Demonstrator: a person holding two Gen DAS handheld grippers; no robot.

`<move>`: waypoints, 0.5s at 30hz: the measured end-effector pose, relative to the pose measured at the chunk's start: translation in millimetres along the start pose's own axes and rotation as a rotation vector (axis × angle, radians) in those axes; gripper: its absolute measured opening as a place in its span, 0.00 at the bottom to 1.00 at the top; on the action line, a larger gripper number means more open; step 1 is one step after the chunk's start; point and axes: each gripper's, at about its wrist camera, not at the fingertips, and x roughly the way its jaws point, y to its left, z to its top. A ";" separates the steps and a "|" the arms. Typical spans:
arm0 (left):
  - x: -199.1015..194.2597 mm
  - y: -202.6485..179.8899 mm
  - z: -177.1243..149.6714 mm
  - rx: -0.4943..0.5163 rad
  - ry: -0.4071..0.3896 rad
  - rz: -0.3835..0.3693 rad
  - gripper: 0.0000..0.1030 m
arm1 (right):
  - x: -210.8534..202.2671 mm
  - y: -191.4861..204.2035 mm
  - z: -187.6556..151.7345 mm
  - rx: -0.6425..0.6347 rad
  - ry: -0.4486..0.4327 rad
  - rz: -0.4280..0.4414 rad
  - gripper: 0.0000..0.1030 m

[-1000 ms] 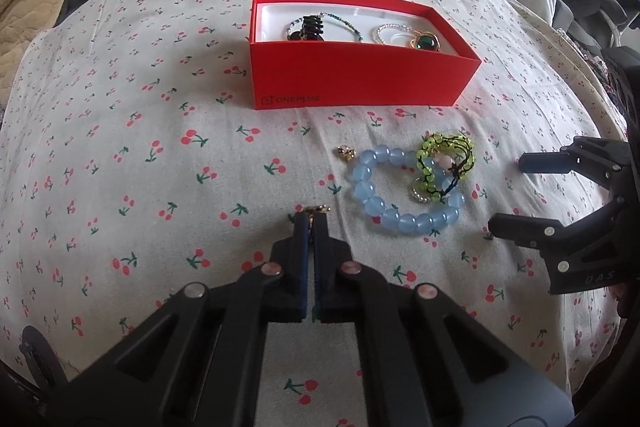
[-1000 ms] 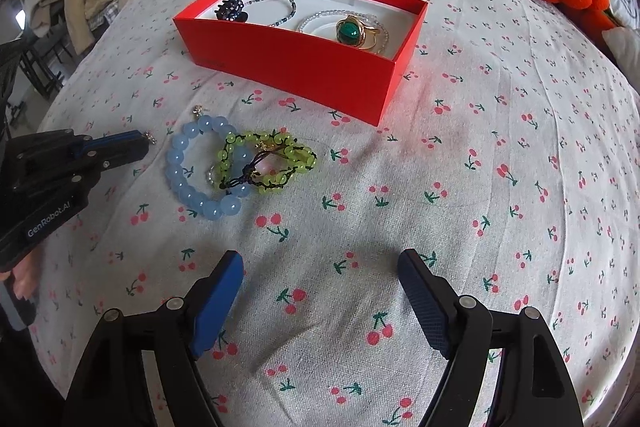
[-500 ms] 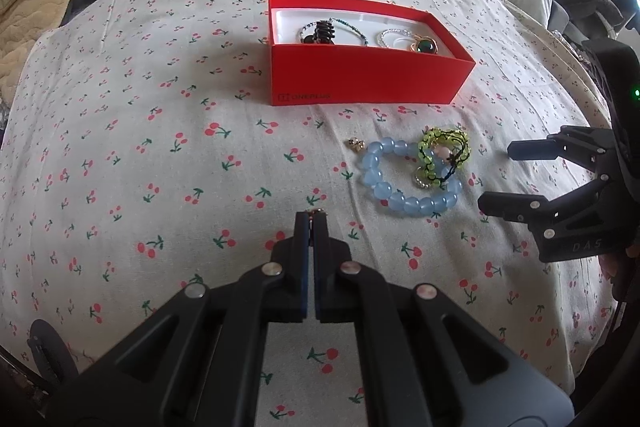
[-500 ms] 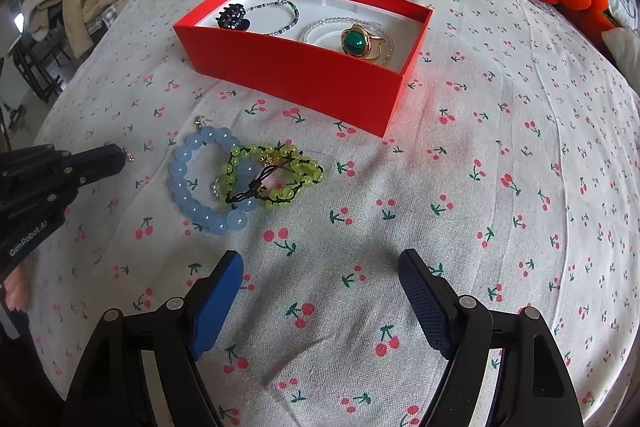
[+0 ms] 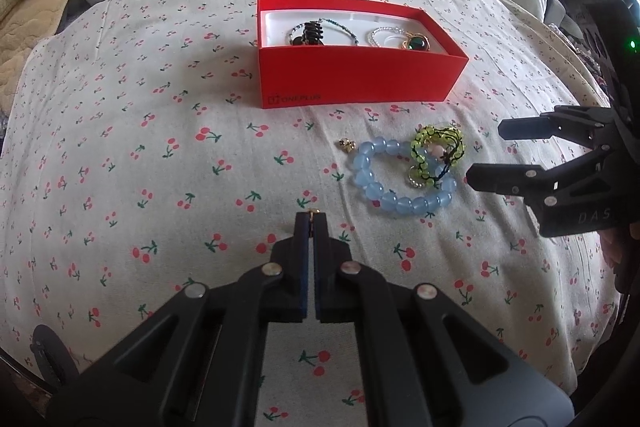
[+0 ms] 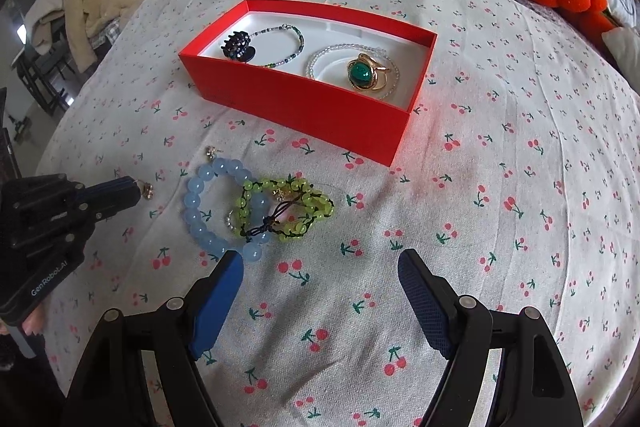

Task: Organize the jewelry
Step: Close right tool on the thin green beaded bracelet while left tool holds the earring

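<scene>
A small gold earring (image 6: 146, 189) is pinched at the tips of the left gripper (image 5: 311, 217), seen at the left edge of the right wrist view, above the cherry-print bedsheet (image 5: 120, 155). Just right of it, a blue bead bracelet (image 6: 200, 207) is overlapped by a green bead bracelet (image 6: 292, 207), with a second gold earring (image 6: 210, 151) lying beside the blue beads. The red box (image 6: 304, 107), higher in frame, is seen holding a green-stone ring (image 6: 365, 75), a thin beaded bracelet (image 6: 294, 43) and a dark hair claw (image 6: 238, 45). The right gripper (image 6: 320, 267) is held wide apart at the bottom, nothing between its jaws.
</scene>
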 end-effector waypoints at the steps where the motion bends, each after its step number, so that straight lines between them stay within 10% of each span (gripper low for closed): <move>1: 0.2 0.2 0.1 -0.003 0.006 0.002 0.02 | -0.7 -1.7 3.0 0.015 -0.004 0.011 0.78; 9: 0.8 6.5 0.0 -0.031 0.023 0.016 0.02 | 5.3 -28.2 22.0 0.259 0.015 0.087 0.38; 15: 1.0 8.0 -0.1 -0.036 0.030 0.023 0.02 | 21.8 -29.6 25.0 0.303 0.080 0.119 0.26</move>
